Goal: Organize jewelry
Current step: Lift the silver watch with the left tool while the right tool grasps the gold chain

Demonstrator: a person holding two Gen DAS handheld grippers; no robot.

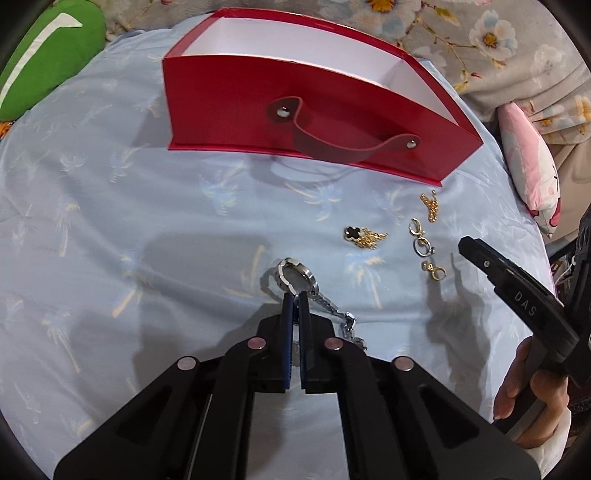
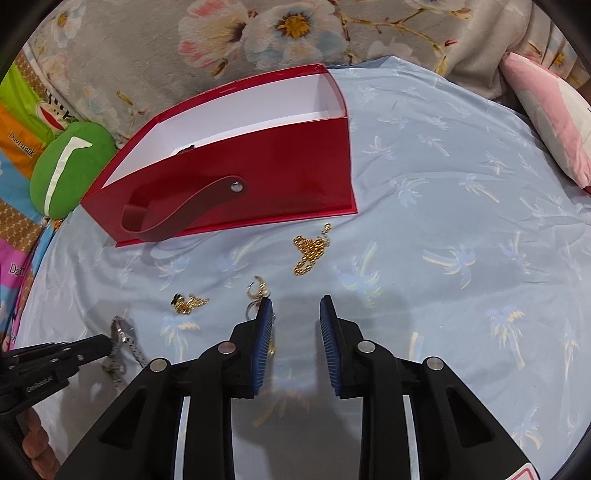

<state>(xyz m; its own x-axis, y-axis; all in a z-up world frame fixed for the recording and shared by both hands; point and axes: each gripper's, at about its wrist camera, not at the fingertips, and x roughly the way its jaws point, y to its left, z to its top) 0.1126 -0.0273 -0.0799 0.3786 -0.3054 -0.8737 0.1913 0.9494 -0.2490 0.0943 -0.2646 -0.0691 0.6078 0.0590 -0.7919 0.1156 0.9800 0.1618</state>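
A red box (image 1: 236, 110) with a strap handle stands open-topped on a pale blue cloth; it also shows in the right wrist view (image 2: 295, 177). My left gripper (image 1: 294, 295) is shut on a silver wristwatch (image 1: 297, 275), whose band trails to the right; the watch also shows in the right wrist view (image 2: 123, 336). Loose on the cloth lie a gold clover-charm chain (image 1: 364, 236), a gold chain (image 2: 310, 251) and several hoop earrings (image 1: 421, 240). My right gripper (image 2: 295, 306) is open and empty above the cloth, its left finger beside the earrings (image 2: 256, 290).
A green cushion (image 1: 40, 55) lies at the far left and a pink pillow (image 1: 532, 162) at the right. Floral bedding (image 2: 258, 33) lies behind the box. A small dark item (image 2: 184, 149) lies inside the box.
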